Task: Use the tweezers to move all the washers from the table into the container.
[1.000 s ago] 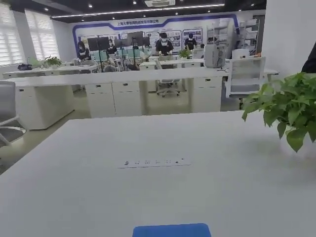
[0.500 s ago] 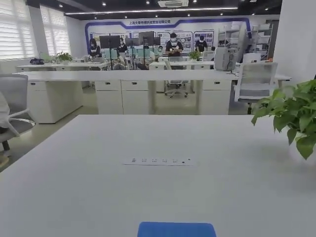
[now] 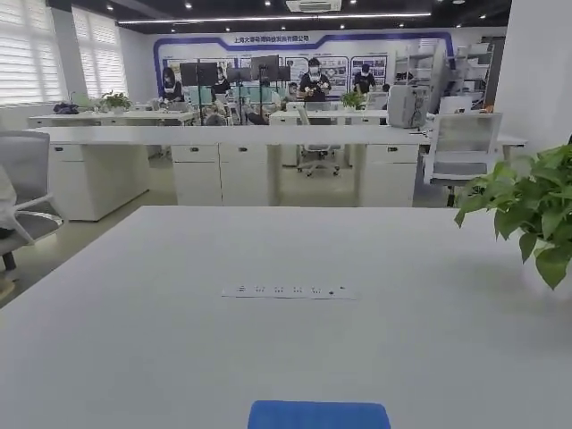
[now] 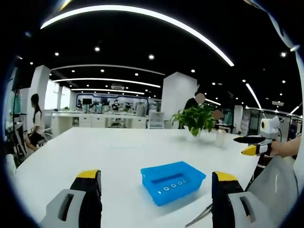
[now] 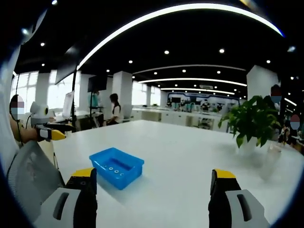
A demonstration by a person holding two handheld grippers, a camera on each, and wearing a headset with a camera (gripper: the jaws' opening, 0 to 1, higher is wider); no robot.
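Blue container sits on the surface with washers inside, left hand-held gripper and right hand-held gripper both wide, empty; tweezers lie by the left one's jaw, so a blind grab may flick them off.

There is one blue rectangular plastic container, one leafy green potted plant and one pair of thin metal tweezers. The small silver ring washers inside the container appear to number four, though they are tiny.

Open-plan office, rows of white desks, swivel chairs, potted plant
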